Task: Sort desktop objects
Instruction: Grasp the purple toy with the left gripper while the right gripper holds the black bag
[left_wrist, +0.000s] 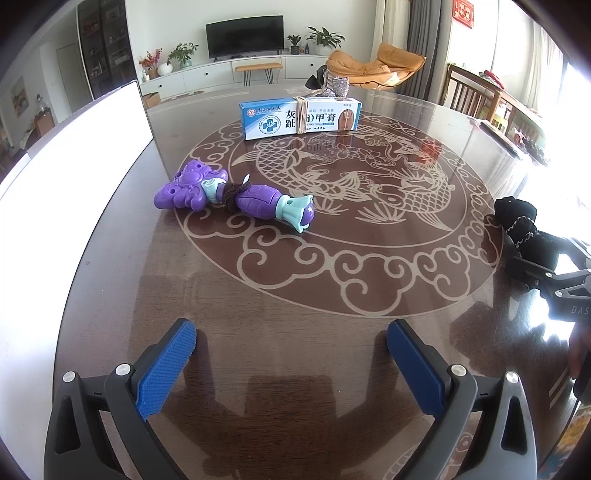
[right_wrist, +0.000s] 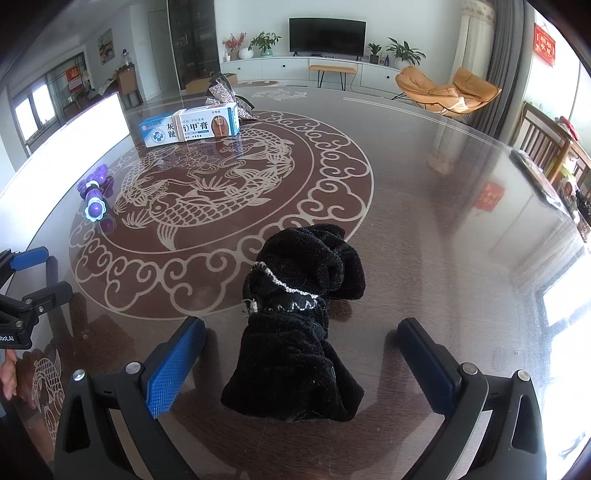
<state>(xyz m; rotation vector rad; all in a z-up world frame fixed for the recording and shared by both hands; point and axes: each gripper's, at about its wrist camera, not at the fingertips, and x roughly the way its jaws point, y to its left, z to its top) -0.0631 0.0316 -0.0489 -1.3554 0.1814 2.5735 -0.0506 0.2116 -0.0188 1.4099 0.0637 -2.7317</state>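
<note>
place: home living room | signs: television (right_wrist: 327, 36) on white sideboard (right_wrist: 295, 70); orange lounge chair (right_wrist: 447, 90); potted plants (right_wrist: 402, 51); dining chairs (right_wrist: 543, 144)

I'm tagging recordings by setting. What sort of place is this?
Most likely a home living and dining room: a television on a low white cabinet, an orange lounge chair, and a large dining table with a carp pattern.

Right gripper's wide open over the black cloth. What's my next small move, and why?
Probably lift the right gripper clear. Its blue pads stand apart from the black cloth bundle, which lies loose on the table, so nothing is gripped.
</note>
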